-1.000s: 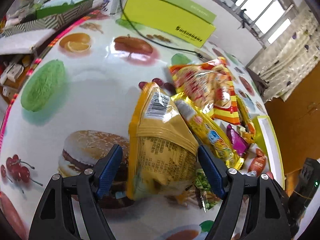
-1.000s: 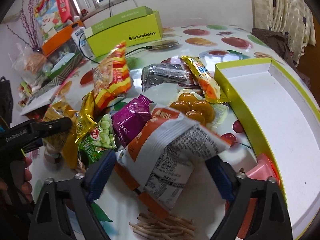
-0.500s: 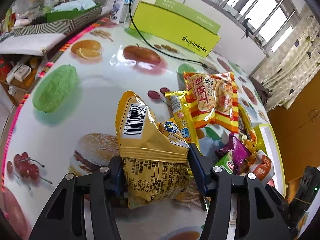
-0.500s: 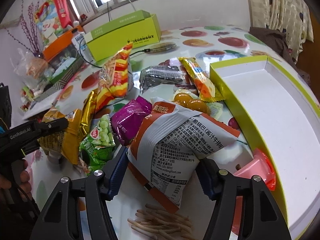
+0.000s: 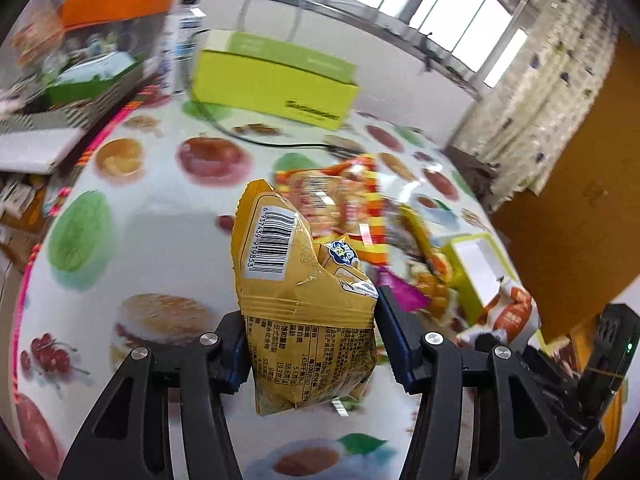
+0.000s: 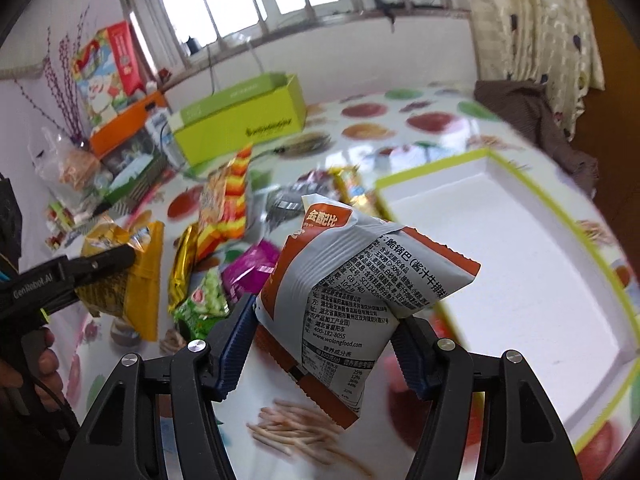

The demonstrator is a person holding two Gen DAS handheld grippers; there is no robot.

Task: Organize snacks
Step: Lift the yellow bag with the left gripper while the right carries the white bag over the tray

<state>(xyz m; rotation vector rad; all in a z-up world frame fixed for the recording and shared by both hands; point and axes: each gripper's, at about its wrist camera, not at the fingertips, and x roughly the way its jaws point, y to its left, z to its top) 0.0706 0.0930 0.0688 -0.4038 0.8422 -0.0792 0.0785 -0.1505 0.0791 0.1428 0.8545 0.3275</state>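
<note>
My left gripper (image 5: pixel 310 342) is shut on a yellow snack bag (image 5: pixel 296 280) with a barcode and holds it lifted above the table; it also shows in the right wrist view (image 6: pixel 120 280). My right gripper (image 6: pixel 324 344) is shut on a white and orange snack bag (image 6: pixel 352 280), lifted off the table beside the white tray with a lime rim (image 6: pixel 516 264). A pile of snack packets lies on the table: a striped orange bag (image 6: pixel 224 204), a purple packet (image 6: pixel 252 264), a green pea packet (image 6: pixel 204 304).
A lime green box (image 6: pixel 240 124) with a black cable stands at the back of the fruit-print tablecloth (image 5: pixel 152 216). Clutter boxes (image 6: pixel 116 148) line the left edge. The tray also shows in the left wrist view (image 5: pixel 476 264). A brown cloth (image 6: pixel 532 120) lies far right.
Both grippers have closed on their bags and lifted them off the table. Both views have tilted up and show motion blur.
</note>
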